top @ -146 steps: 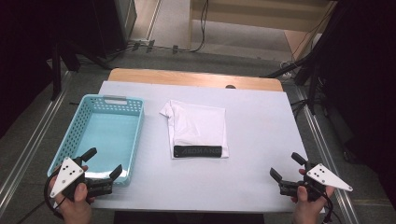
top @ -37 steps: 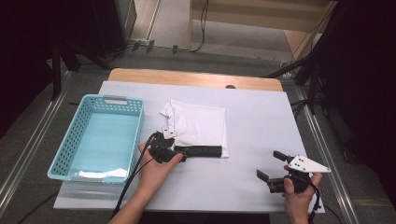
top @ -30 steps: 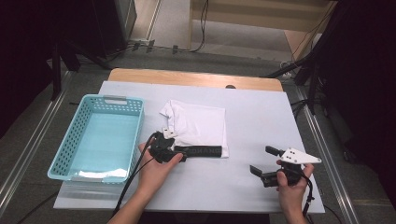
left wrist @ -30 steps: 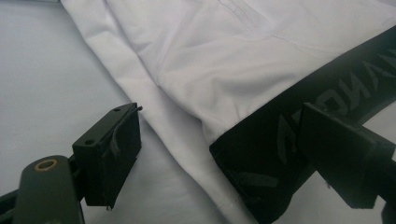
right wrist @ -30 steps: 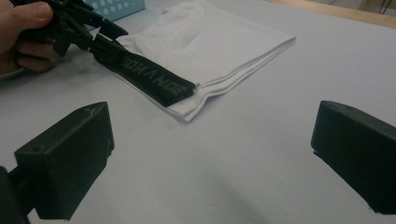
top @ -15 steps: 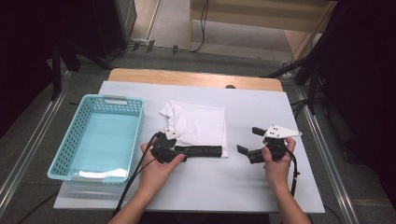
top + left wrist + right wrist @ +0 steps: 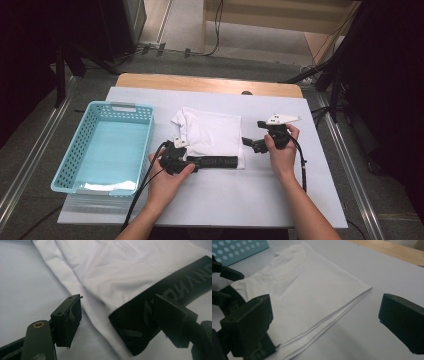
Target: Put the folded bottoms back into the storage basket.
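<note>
A folded white garment (image 7: 212, 134) with a black lettered waistband (image 7: 216, 162) along its near edge lies mid-table. My left gripper (image 7: 194, 162) is at the band's left end. In the left gripper view its jaws (image 7: 117, 323) straddle that corner of the band (image 7: 140, 322); they have just been closing, but the pads stand apart from the cloth, so it is open. My right gripper (image 7: 252, 134) is at the garment's right edge, open. In the right gripper view its wide-spread jaws (image 7: 324, 325) frame the stacked folded edge (image 7: 329, 317) without touching it.
A teal plastic basket (image 7: 120, 106) stands at the left of the table, its corner visible in the right gripper view (image 7: 237, 247). A white sheet (image 7: 240, 200) covers the table, with a wooden strip (image 7: 210, 84) along the far edge. Cables trail from both grippers.
The right hand has swept from the table's near right corner leftward and away to the garment's right edge. The left hand, earlier by the basket's front corner, has stayed at the waistband.
</note>
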Action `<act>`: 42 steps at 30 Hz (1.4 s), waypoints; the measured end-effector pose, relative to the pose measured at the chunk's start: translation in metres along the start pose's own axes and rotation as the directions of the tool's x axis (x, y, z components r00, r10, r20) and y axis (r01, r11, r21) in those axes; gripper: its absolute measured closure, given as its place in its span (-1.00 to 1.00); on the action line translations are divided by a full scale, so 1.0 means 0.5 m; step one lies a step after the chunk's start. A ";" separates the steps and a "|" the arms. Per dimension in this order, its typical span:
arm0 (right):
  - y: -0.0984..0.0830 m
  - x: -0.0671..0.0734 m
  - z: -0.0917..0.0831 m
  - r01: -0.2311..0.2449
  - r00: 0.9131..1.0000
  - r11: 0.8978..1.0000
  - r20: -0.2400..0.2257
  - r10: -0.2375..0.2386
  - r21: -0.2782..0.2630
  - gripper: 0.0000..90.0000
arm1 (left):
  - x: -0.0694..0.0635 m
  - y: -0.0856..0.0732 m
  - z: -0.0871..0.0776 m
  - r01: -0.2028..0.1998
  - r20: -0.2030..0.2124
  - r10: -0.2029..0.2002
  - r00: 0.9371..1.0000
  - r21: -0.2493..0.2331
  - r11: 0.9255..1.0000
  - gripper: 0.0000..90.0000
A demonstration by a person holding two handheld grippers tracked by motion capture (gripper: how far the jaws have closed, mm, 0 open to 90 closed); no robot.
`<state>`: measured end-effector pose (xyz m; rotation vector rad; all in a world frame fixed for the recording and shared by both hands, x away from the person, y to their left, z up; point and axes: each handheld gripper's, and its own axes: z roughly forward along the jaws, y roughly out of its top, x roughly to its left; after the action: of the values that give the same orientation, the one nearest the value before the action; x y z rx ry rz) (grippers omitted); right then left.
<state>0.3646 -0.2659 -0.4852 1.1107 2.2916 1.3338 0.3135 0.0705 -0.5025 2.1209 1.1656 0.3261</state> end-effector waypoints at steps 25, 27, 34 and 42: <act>0.056 -0.095 0.164 -0.014 0.998 0.978 0.055 0.003 0.206 -0.47 | 0.007 -0.003 0.001 0.007 -0.017 -0.007 1.000 0.003 1.000 -0.31; 0.055 -0.100 0.166 -0.019 0.999 0.979 0.053 0.009 0.202 -0.44 | 0.007 -0.002 0.001 0.003 -0.016 -0.003 1.000 0.006 1.000 -0.30; 0.056 -0.104 0.178 -0.010 0.998 0.976 0.060 -0.003 0.217 -0.41 | 0.005 -0.003 0.002 -0.007 -0.022 0.007 1.000 0.006 1.000 -0.29; 0.058 -0.100 0.180 0.013 0.998 0.974 0.052 -0.025 0.226 -0.22 | 0.000 -0.004 0.002 -0.010 -0.024 0.010 1.000 0.007 1.000 -0.23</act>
<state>0.4626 -0.2379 -0.5172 1.1730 2.4530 1.0420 0.3124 0.0709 -0.5046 2.1344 1.1717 0.3540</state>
